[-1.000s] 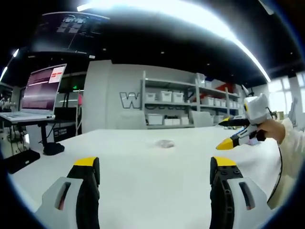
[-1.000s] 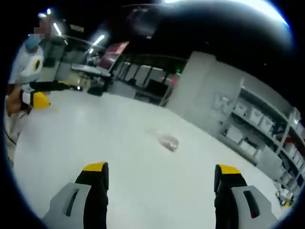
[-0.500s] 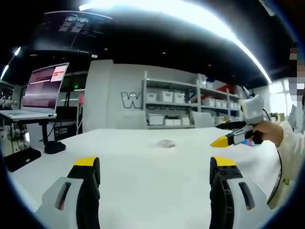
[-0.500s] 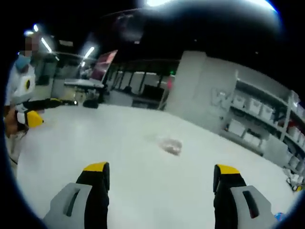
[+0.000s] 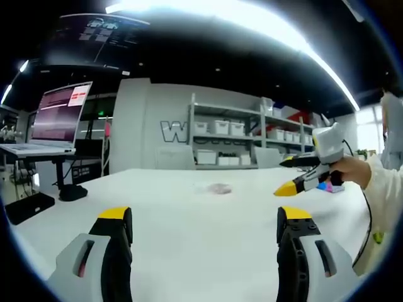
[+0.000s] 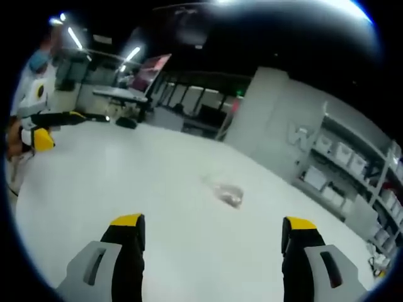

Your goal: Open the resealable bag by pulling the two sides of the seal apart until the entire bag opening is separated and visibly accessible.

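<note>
**Both tongs open, bag lying alone mid-table**

Your left gripper (image 5: 201, 226) has its jaws spread wide with nothing between them, the yellow tips held above the white table (image 5: 189, 245). Your right gripper (image 6: 214, 233) is the same: jaws wide apart, holding nothing, hanging over the table.

The bag (image 5: 218, 188) lies flat on the table, well ahead of your left gripper and near the middle of the surface. In the right gripper view the bag (image 6: 228, 194) is a small clear, crumpled shape, ahead of the jaws and roughly between them, touched by neither gripper. Whether its seal is closed or parted is too small to tell.

In the left gripper view your right gripper (image 5: 296, 177) comes in from the right, held in your hand (image 5: 354, 171), its yellow tips apart and pointing toward the bag. In the right gripper view your left gripper (image 6: 60, 126) shows at the left edge, well away from the bag.

Beyond the table stand shelves (image 5: 236, 141) with white bins and a laptop (image 5: 53, 123) on a stand at the left.
</note>
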Tool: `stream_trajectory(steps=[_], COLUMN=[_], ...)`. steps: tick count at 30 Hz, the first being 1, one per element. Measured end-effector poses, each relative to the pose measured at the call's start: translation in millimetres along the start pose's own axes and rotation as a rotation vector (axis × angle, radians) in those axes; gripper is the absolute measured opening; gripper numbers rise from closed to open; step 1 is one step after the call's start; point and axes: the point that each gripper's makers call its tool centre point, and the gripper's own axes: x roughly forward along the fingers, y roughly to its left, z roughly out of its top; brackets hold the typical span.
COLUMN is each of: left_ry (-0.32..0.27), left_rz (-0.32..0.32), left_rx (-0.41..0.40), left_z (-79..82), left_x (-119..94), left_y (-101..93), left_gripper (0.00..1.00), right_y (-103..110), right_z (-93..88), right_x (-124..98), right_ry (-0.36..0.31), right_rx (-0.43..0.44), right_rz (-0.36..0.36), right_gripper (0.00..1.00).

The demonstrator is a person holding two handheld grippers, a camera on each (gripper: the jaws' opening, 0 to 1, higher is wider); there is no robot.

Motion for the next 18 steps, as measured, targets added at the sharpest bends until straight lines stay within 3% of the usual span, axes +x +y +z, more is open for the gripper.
stream_trajectory(steps=[12, 18], left_ry=[0.005, 0.006], left_rz=[-0.006, -0.005], left_rx=[-0.002, -0.001], left_z=[-1.1, -0.2], left_x=[-0.5, -1.3], left_y=[-0.1, 1.1], left_gripper=[0.93, 0.93], right_y=[3.2, 5.8], right_z=[1.4, 1.3], right_x=[16.5, 20.7], right_ry=[0.051, 0.052], right_rx=[-0.133, -0.15], right_rz=[0.018, 0.024], right_gripper=[0.91, 0.91])
